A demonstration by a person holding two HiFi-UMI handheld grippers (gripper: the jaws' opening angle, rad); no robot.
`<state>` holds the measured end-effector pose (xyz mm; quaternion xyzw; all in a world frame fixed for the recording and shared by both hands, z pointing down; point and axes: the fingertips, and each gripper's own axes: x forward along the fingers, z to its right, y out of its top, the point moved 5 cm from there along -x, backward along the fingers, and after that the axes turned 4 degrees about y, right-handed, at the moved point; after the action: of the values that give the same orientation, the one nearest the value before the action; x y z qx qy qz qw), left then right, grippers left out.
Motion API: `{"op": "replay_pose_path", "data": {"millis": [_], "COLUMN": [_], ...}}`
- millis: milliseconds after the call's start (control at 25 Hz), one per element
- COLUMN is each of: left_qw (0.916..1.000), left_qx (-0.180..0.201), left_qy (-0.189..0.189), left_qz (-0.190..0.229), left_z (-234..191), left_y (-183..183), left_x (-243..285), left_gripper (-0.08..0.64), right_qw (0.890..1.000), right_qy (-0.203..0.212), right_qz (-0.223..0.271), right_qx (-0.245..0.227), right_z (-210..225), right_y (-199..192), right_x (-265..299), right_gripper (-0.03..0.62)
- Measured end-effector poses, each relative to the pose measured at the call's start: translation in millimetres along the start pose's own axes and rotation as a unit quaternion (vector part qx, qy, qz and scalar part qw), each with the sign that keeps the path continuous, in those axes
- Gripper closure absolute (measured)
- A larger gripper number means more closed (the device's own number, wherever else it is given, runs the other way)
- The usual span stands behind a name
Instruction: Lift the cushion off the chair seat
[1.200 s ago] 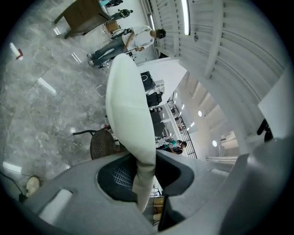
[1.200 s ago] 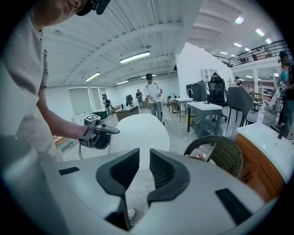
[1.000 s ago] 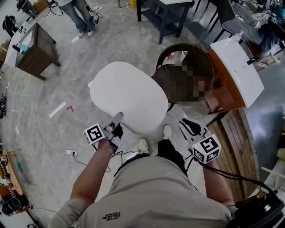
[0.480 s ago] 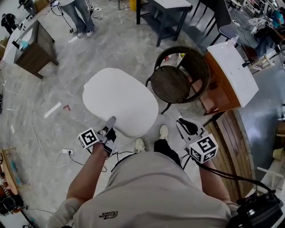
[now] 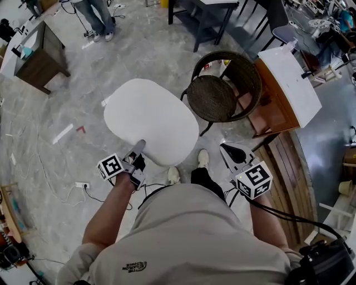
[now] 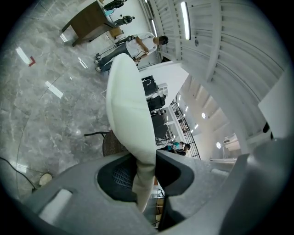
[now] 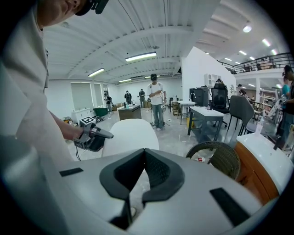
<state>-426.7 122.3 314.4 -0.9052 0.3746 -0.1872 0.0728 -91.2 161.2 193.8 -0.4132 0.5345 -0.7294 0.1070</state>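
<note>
Clamping the near edge of the white cushion [image 6: 129,108], the left gripper [image 5: 137,150] has its jaws partway closed, and its own view shows the pads squeezing the padding thin between them. The right gripper [image 5: 234,153], at the lower right of the head view, has just been closing its jaws; they now meet with nothing between them, so it carries nothing. The cushion hangs out from the left gripper across the middle left of the head view. It sits over the grey floor [image 5: 50,106], beside the wicker chair [image 5: 214,98] and clear of it. The chair's round seat at the upper middle is bare. I judge the lift itself done: the cushion is off the seat and borne by one gripper alone. What remains is at most to carry it off or set it down somewhere, which the task does not name. Counting in the head view: one cushion, one wicker chair and two grippers, of which one is loaded and one is empty. There is also one white-topped wooden cabinet [image 5: 289,83] just right of the chair, one dark table [image 5: 208,14] at the top edge and one brown desk [image 5: 40,58] at the upper left. One bystander [image 5: 95,16] shows as legs only at the top left, and the wearer's two shoes [image 5: 174,176] are at the lower middle.
</note>
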Motion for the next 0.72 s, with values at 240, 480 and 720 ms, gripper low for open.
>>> {"op": "replay_pose_path", "data": {"millis": [240,480,720], "left_qw": [1.0000,0.9999,0.9999], "left_qx": [-0.003,-0.001,0.001], "left_qy": [-0.001,0.002,0.005], "left_qz": [-0.006,-0.011,-0.016], "left_z": [-1.5,-3.6,-2.8], "left_y": [-3.4,-5.5,-7.5], "left_x": [1.0,-0.6,2.1], "left_gripper": [0.463,0.463,0.463], "right_qw": [1.000,1.000,1.000], "right_qy": [0.002,0.001,0.007], "right_qz": [-0.005,-0.012,-0.018], "right_qx": [-0.003,-0.003,-0.002], "right_z": [-3.2,-4.5,-4.7], "right_y": [0.4,0.7,1.8], "right_x": [1.3,0.7,-1.5], "right_gripper": [0.578,0.578,0.578]}}
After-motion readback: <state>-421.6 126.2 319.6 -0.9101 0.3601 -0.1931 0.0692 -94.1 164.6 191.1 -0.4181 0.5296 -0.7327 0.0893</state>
